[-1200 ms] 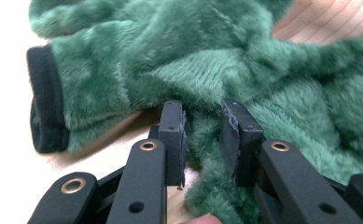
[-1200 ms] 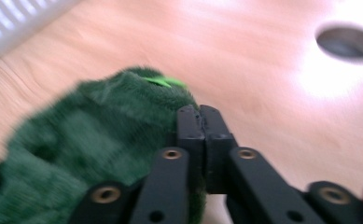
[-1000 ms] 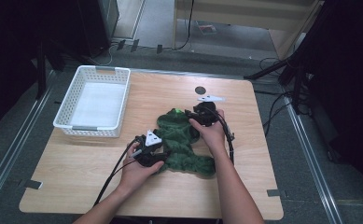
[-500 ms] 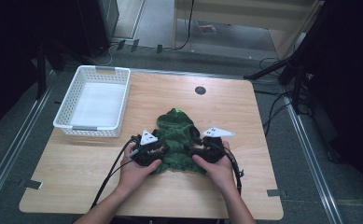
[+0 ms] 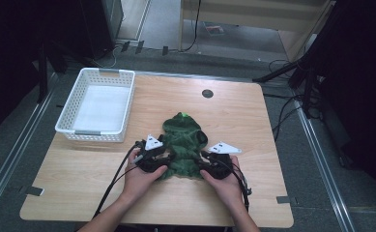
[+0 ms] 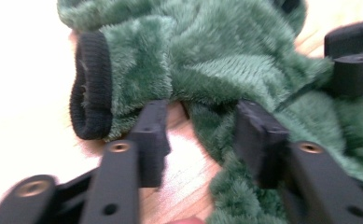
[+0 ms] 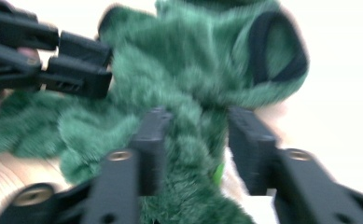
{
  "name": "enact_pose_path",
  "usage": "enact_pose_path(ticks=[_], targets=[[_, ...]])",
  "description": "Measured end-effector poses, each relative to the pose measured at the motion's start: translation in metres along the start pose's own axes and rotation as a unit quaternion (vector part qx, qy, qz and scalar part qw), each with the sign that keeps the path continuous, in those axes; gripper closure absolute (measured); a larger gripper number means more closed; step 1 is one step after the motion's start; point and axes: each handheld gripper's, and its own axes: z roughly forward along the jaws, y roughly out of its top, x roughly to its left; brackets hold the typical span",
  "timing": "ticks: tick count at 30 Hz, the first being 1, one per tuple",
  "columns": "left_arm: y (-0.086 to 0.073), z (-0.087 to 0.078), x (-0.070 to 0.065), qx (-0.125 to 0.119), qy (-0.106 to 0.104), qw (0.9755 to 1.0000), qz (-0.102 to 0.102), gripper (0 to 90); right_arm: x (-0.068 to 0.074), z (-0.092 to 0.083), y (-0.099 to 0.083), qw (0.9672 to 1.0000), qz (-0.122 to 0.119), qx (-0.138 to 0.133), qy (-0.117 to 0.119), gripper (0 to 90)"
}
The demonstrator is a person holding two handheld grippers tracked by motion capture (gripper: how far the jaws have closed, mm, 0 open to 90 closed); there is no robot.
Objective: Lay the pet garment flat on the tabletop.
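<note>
Both grippers sit parted at the near hem of a green fleece garment [image 5: 181, 145] lying mid-table. The left gripper [image 6: 202, 135] and right gripper [image 7: 195, 140] grasp nothing; each should probably bite fabric evenly

My high camera sits above my side of the wooden table [image 5: 253, 121] and looks forward and down, far enough back to take in the whole tabletop, the white basket [image 5: 97, 104] at its left and the floor beyond. My left gripper camera rides low, just behind its two black jaws, facing a black-cuffed sleeve of the green fleece garment [image 6: 207, 56] from very close. My right gripper camera looks along its own jaws at the same garment, equally near, from the opposite side. All three share that garment; each gripper camera also catches the other gripper's jaws at its edge.
</note>
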Motion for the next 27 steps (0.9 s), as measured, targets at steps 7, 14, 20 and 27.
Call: enact_pose_path(ticks=[7, 14, 20, 27], targets=[[-0.012, -0.039, 0.027, -0.055, 0.01, 0.9982, -0.023, 26.0, -0.017, -0.035, -0.001, 0.9978, -0.003, -0.06, -0.027, 30.2], [-0.028, -0.084, 0.051, -0.087, 0.027, 0.9957, -0.017, 10.0, -0.04, -0.057, -0.014, 0.9964, 0.031, -0.061, -0.049, 6.0], [-0.042, -0.123, 0.076, -0.114, 0.018, 0.993, -0.026, 1.6, -0.053, -0.076, -0.026, 0.9954, 0.035, -0.072, -0.053, 0.0], [-0.065, -0.157, 0.108, -0.116, 0.066, 0.9899, -0.048, 1.5, -0.071, -0.096, -0.042, 0.9922, 0.054, -0.079, -0.08, 0.0]])
